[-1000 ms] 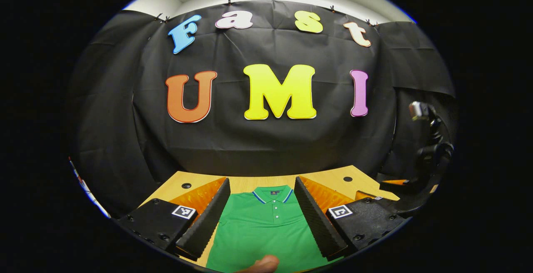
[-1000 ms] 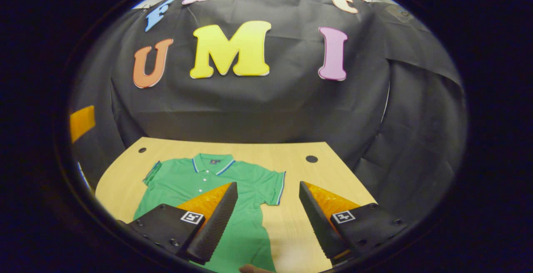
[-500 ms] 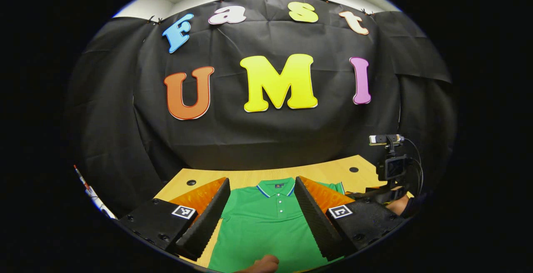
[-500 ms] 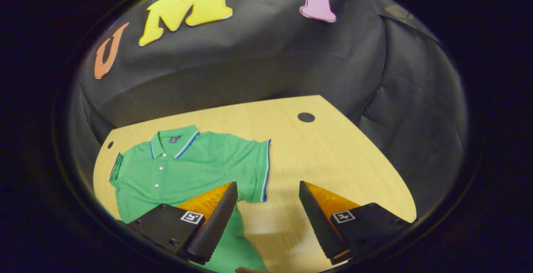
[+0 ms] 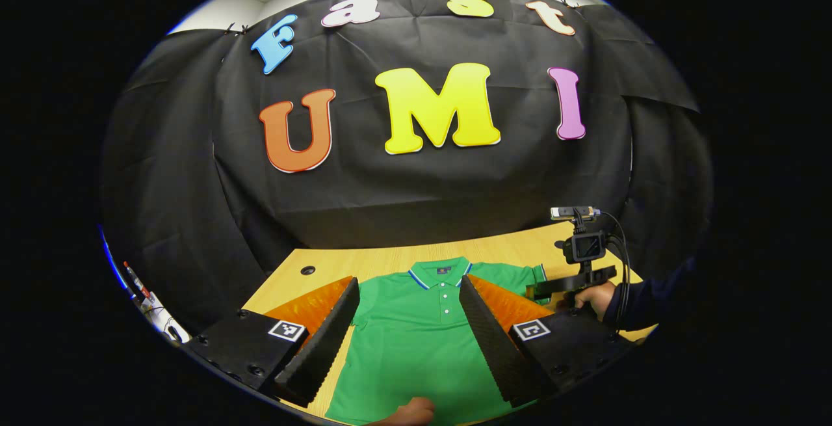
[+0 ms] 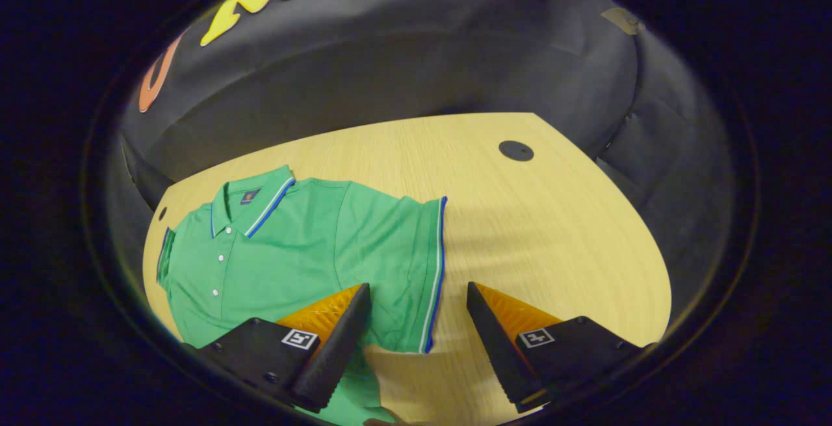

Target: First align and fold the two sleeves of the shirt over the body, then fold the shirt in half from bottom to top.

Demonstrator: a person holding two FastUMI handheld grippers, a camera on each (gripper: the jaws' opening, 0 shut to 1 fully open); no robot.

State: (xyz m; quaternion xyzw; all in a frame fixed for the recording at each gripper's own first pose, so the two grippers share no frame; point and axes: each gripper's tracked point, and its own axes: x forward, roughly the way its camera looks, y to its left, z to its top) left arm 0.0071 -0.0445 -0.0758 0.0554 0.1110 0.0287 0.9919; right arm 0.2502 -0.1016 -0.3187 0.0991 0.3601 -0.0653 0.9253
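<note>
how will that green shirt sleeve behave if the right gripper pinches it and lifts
Probably floppy: the sleeve lies flat and thin on the table, so it should drape from the open right gripper. Likely light, though the shirt body may drag along on smooth wood. The striped hem looks like the firmest edge to pinch.

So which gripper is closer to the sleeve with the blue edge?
Right. The right gripper hangs open just over that sleeve; the left gripper is open over the shirt's chest, farther off.

Light wooden table [image 6: 559, 231], green polo shirt [image 6: 292, 250] spread flat on it
</note>
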